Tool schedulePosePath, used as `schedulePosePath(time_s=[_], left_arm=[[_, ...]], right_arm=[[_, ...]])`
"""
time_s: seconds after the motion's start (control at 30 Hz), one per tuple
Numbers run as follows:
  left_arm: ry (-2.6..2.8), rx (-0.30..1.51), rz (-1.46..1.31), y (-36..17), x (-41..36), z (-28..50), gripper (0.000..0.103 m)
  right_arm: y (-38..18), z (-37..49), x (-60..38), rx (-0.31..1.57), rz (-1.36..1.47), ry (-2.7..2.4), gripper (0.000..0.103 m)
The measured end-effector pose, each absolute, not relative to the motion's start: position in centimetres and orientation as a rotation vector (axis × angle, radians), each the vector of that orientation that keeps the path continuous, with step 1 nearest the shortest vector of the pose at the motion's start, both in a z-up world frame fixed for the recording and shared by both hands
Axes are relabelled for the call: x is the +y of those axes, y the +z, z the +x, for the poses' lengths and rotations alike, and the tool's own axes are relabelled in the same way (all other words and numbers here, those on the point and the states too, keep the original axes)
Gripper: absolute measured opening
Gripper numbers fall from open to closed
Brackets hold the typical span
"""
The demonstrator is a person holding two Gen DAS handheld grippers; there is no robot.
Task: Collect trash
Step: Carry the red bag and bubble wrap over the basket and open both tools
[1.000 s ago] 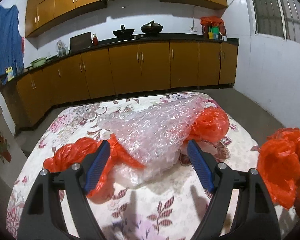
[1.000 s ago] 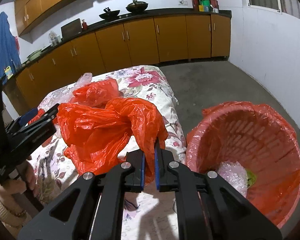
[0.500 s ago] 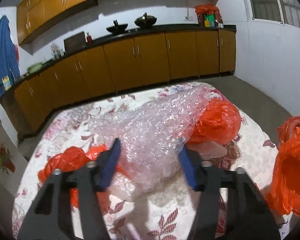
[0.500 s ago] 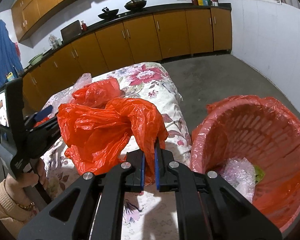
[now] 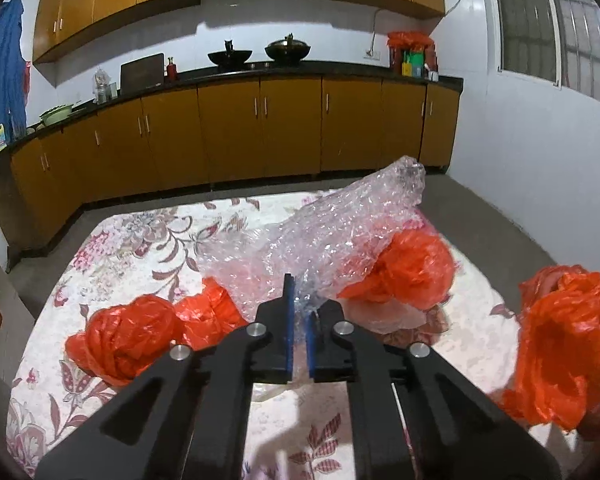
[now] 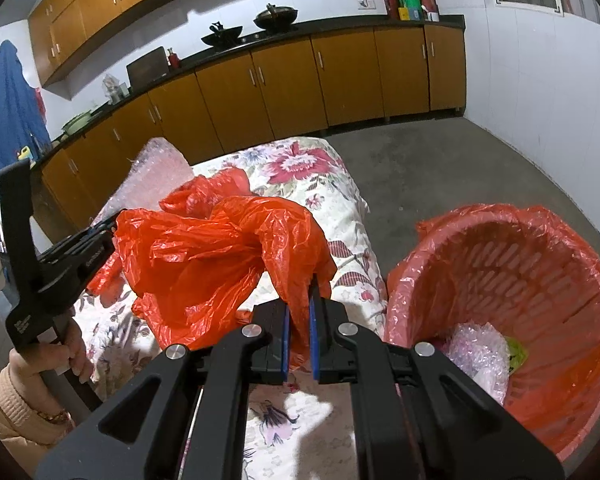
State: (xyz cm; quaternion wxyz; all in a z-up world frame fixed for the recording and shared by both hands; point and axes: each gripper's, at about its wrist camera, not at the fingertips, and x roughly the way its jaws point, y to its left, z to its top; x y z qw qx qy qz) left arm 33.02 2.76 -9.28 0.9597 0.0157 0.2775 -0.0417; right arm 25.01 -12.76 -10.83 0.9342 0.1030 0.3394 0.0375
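Observation:
My left gripper (image 5: 299, 322) is shut on a clear bubble wrap sheet (image 5: 340, 224) and lifts it off the floral table (image 5: 140, 236). Crumpled red bags lie beside it, one at left (image 5: 128, 332) and one at right (image 5: 412, 272). My right gripper (image 6: 299, 332) is shut on a red plastic bag (image 6: 220, 256) and holds it above the table's edge, left of the red-lined trash basket (image 6: 512, 264). The basket holds bubble wrap (image 6: 476, 352). The held red bag also shows in the left wrist view (image 5: 560, 348).
Brown kitchen cabinets (image 5: 260, 132) run along the back wall. A white wall (image 6: 540, 92) stands at the right. Grey floor (image 6: 440, 164) lies between the table and the cabinets. The left gripper's body (image 6: 40, 264) and the hand holding it show in the right wrist view.
My left gripper has closed on the bubble wrap and raised it. My right gripper, still holding the red bag, has shifted slightly closer to the basket.

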Motion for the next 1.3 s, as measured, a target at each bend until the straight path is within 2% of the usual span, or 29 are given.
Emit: schedulePosePath(time_s=[0.7,1.3], left_arm=[[-0.199,0.493,-0.013,-2.8,0.0,26.0,0.006],[-0.372,0.496,0.011,-1.5,-8.4,22.7,0.006]], right_arm=[[-5.5,19.4,-14.9,0.585,0.212,0.004,0.008],[-5.6,15.6,-22.8,0.561,0.285,-0.177,0.008]])
